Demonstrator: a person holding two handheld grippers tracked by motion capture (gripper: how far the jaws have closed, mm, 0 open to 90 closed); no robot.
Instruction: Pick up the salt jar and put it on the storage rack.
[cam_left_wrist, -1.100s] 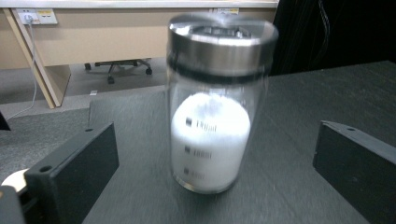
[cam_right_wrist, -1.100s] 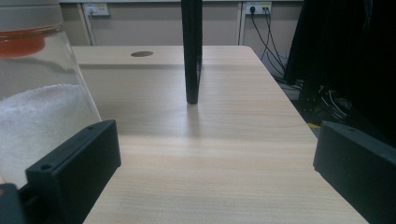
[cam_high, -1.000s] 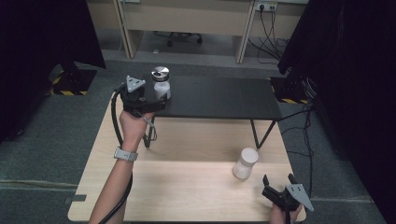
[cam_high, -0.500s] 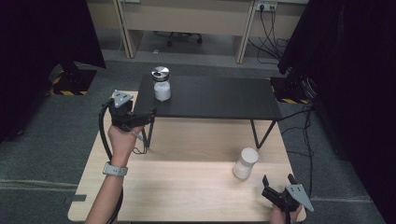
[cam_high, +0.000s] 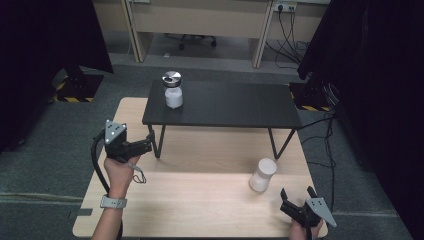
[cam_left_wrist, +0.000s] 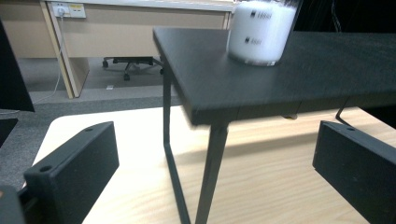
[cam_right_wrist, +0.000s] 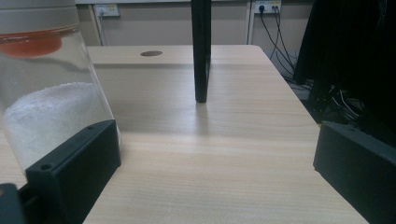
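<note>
Black-topped, the small raised table (cam_high: 225, 105) stands on thin dark legs at the far half of the pale wooden table (cam_high: 200, 200). On its far left corner sits a jar with a metal lid (cam_high: 173, 90), upright, holding white granular matter; in the left gripper view this jar (cam_left_wrist: 262, 30) appears at the top, its lower body resting on the dark surface. A second jar with a white lid (cam_high: 263, 174) stands upright on the wooden table, right of centre, just near of the raised table's right legs. In the right gripper view that jar (cam_right_wrist: 51, 98) is clear-walled, partly filled with white granules, with an orange-red part under its cap, and stands behind the left jaw; contact cannot be told. The left gripper (cam_high: 146, 144) is held at the left of the wooden table, just beside the raised table's near left leg, pointing right; its jaws are spread wide with nothing between them but the leg farther off. The right gripper (cam_high: 297, 198) is at the near right edge of the wooden table, near the white-lidded jar and apart from it in the high view; its jaws are likewise spread wide and grip nothing. A wristband (cam_high: 113, 202) shows on the left forearm. Beyond the tables lie grey floor and wooden desk panels (cam_high: 200, 20).
</note>
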